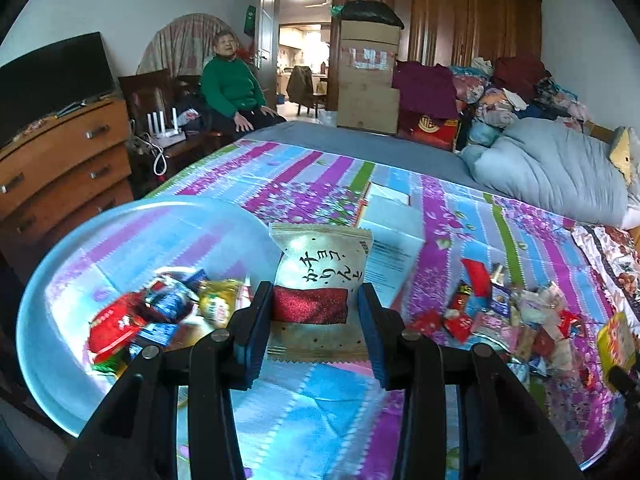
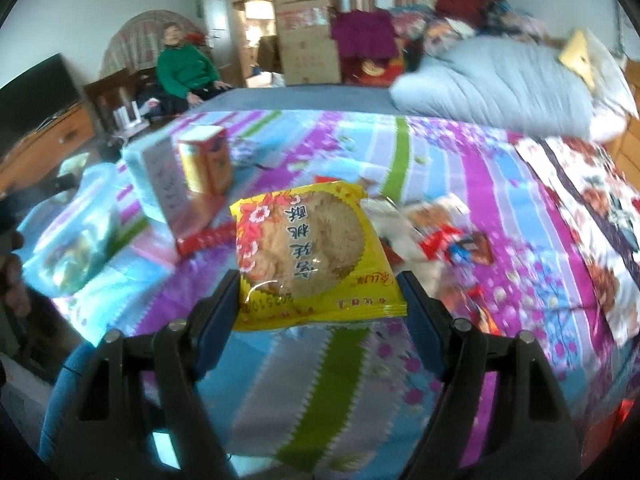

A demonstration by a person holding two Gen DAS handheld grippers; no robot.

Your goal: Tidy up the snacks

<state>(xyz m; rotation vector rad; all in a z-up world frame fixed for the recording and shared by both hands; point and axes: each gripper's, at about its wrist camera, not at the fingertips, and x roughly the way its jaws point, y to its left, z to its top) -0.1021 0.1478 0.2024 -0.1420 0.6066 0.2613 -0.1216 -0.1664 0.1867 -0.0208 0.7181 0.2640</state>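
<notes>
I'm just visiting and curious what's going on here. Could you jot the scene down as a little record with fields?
Setting: bed with a striped floral sheet
Left gripper: shut on a gold snack packet with a red band
Right gripper: shut on a yellow walnut-cookie packet
Container: clear plastic tub, already holding several wrapped snacks
Unsorted: pile of small snacks on the sheet, right of the left gripper
Other items: white box, orange box
Bystander: person in green sweater, seated by the bed
</notes>
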